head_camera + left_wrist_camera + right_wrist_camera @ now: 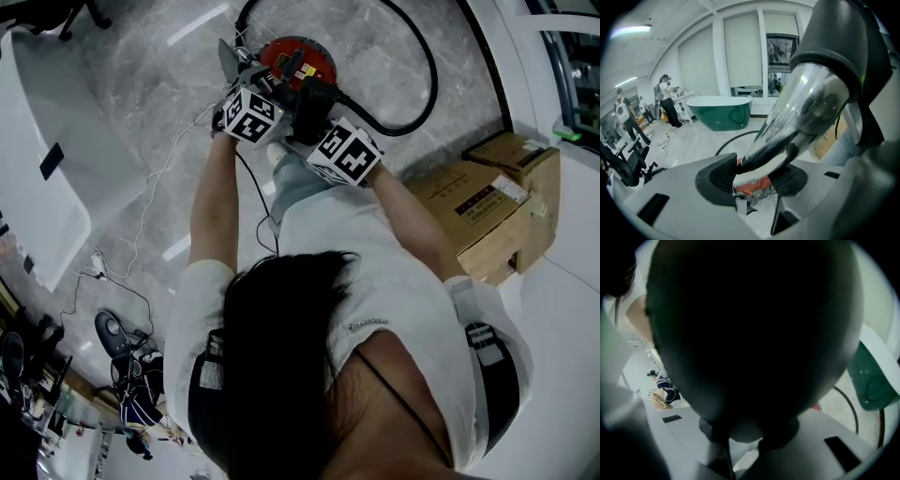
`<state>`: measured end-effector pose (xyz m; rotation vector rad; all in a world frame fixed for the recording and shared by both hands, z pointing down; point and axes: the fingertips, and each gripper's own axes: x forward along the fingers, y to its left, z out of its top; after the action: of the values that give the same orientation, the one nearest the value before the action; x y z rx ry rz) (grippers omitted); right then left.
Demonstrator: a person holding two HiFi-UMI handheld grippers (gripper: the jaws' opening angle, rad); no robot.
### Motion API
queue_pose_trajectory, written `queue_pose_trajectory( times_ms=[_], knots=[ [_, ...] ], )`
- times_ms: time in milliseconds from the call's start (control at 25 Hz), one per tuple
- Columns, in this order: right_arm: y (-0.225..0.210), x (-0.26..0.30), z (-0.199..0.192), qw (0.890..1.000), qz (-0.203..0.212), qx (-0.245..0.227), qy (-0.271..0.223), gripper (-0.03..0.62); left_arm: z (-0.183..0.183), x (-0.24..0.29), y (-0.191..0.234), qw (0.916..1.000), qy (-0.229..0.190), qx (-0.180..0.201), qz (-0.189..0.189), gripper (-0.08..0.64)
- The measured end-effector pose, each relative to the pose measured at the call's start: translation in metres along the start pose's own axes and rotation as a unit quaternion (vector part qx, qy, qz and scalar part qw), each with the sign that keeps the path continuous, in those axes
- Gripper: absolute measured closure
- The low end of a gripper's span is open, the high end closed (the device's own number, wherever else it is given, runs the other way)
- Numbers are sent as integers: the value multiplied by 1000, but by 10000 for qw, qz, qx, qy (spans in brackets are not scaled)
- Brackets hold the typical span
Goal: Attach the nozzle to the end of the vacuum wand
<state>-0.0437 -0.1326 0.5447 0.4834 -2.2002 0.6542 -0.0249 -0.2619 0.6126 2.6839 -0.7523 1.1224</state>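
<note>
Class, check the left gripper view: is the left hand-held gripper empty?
No, the left hand-held gripper grips the clear nozzle by its narrow dark end.

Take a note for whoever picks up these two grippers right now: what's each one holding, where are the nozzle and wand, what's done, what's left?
Grippers: the left hand-held gripper is shut on the narrow tip of the clear nozzle. The right hand-held gripper is shut on the dark vacuum wand, which fills its view.
Where: both are held close together above the red canister on the floor.
Done: the nozzle's wide end sits at the wand's dark collar.
Left: whether it is fully seated cannot be told, so probably push it home and check.
</note>
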Motion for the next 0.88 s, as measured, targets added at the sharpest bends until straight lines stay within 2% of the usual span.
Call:
queue_pose_trajectory(
  times_ms=[160,320,400,480,640,880],
  knots=[
    [-2,-1,2,9995,30,286,-159,482,3,1,1,10000,34,-17,12,370],
    [8,-2,15,9915,382,1082,-619,480,7,-1,3,10000,77,62,-9,370],
    [8,-1,24,9870,350,1338,-818,480,11,0,5,9999,66,105,-44,370],
    [5,0,27,9897,95,1179,-803,482,13,0,7,9998,81,157,-91,370],
    [-6,3,18,9969,-466,442,-448,483,12,0,6,9997,53,189,-131,370],
    [-22,4,4,9925,-1144,-399,-185,483,8,-2,2,9999,39,122,-115,370]
  ],
)
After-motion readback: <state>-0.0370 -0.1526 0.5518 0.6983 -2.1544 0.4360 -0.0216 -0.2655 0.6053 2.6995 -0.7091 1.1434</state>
